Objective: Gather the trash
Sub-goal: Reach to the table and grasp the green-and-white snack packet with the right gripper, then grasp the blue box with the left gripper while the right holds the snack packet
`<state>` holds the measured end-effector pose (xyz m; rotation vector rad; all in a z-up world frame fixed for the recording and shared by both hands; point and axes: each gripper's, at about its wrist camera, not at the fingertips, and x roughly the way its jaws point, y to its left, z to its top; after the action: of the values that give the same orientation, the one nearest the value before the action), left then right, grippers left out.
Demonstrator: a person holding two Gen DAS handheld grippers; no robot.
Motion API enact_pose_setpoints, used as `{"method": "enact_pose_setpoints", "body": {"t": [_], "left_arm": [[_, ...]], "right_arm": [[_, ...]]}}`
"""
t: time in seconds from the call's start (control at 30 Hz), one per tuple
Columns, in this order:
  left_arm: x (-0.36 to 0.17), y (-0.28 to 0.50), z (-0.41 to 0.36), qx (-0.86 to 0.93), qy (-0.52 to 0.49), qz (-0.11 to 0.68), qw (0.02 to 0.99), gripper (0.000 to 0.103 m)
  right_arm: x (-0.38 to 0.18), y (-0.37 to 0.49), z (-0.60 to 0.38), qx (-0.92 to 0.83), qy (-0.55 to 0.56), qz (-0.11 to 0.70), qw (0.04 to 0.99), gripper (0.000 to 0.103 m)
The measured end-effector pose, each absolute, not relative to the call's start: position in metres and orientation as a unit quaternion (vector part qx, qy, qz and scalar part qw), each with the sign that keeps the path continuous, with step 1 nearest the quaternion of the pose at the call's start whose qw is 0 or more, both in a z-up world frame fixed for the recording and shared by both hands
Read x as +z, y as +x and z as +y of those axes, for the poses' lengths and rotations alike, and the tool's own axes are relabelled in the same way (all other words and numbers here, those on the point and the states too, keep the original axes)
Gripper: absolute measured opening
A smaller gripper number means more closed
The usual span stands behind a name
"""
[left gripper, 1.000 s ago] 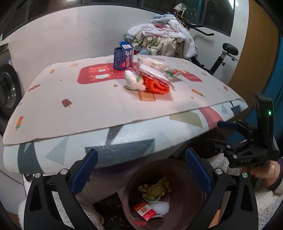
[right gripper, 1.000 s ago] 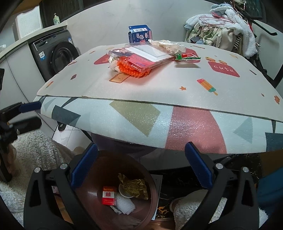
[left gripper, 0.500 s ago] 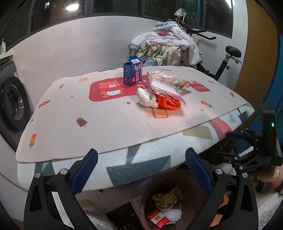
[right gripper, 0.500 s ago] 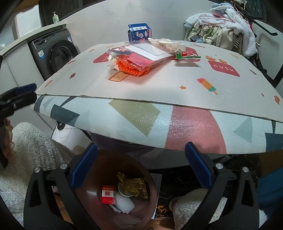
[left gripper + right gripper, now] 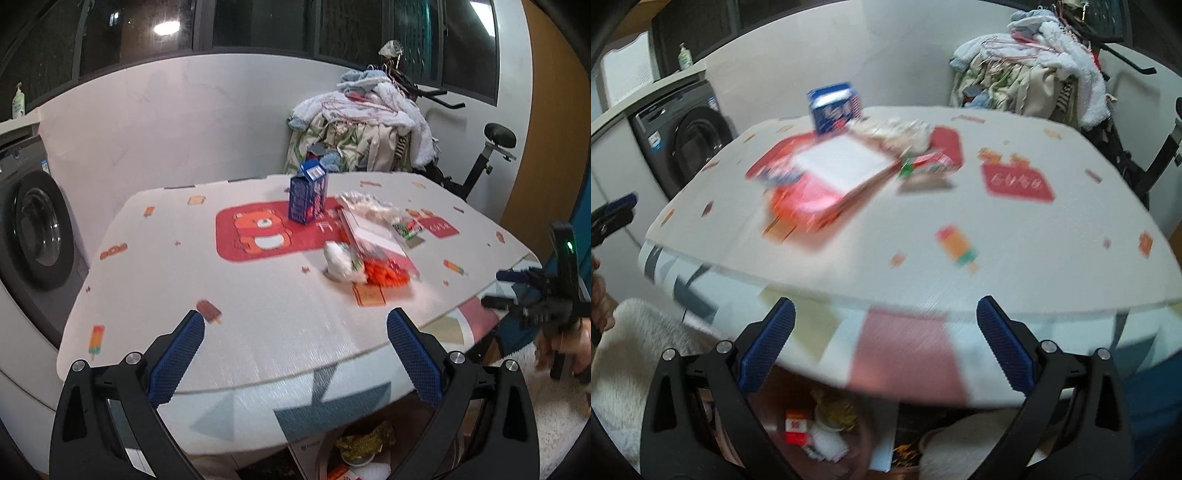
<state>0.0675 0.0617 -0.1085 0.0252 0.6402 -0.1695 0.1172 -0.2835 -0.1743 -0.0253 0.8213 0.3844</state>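
Desk (image 5: 258, 302) under a cartoon-print mat, ahead of both tools, blue carton (image 5: 307, 197) upright at the far side, clear packet (image 5: 373, 236) over orange stuff, white wad (image 5: 338, 258) beside it, green wrapper (image 5: 406, 232) nearby

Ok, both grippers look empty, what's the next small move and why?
Probably carry the left gripper forward over the table toward the crumpled white wrapper. Both it and the right gripper are open and empty, and that wrapper is the nearest loose trash.

One blue carton (image 5: 307, 195), one crumpled white wad (image 5: 339, 259), one clear plastic package (image 5: 373, 240), one washing machine (image 5: 35, 236).
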Motion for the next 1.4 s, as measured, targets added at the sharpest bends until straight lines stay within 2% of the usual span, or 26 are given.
{"method": "enact_pose_setpoints", "body": {"t": [0.33,0.53,0.6,0.7,0.73,0.77,0.93,1.2,1.4], "left_arm": [[-0.107,0.104,0.071,-0.09,-0.023,0.318,0.944,0.097],[-0.108,0.126,0.071,-0.093,-0.024,0.319,0.943,0.097],[-0.109,0.131,0.069,-0.096,-0.024,0.319,0.942,0.097],[-0.112,0.14,0.068,-0.099,-0.023,0.323,0.941,0.097],[-0.114,0.144,0.068,-0.101,-0.024,0.325,0.94,0.097],[-0.115,0.146,0.068,-0.103,-0.025,0.325,0.94,0.097],[-0.119,0.158,0.065,-0.111,-0.026,0.326,0.938,0.097],[-0.116,0.186,0.053,-0.134,-0.029,0.326,0.935,0.097],[-0.106,0.245,0.027,-0.16,0.021,0.324,0.932,0.096]], "right_arm": [[-0.16,0.232,-0.285,0.178,-0.027,0.396,0.9,0.096],[-0.176,0.293,-0.267,0.182,-0.018,0.429,0.885,0.079],[-0.184,0.308,-0.259,0.187,-0.02,0.444,0.876,0.077],[-0.197,0.325,-0.251,0.182,-0.028,0.472,0.862,0.069],[-0.2,0.328,-0.249,0.183,-0.028,0.477,0.859,0.063],[-0.202,0.329,-0.248,0.184,-0.031,0.481,0.857,0.061],[-0.197,0.316,-0.251,0.205,-0.047,0.483,0.85,0.058],[-0.186,0.282,-0.299,0.173,-0.043,0.477,0.861,0.057],[-0.17,0.27,-0.33,0.15,-0.003,0.438,0.886,0.057]]}}
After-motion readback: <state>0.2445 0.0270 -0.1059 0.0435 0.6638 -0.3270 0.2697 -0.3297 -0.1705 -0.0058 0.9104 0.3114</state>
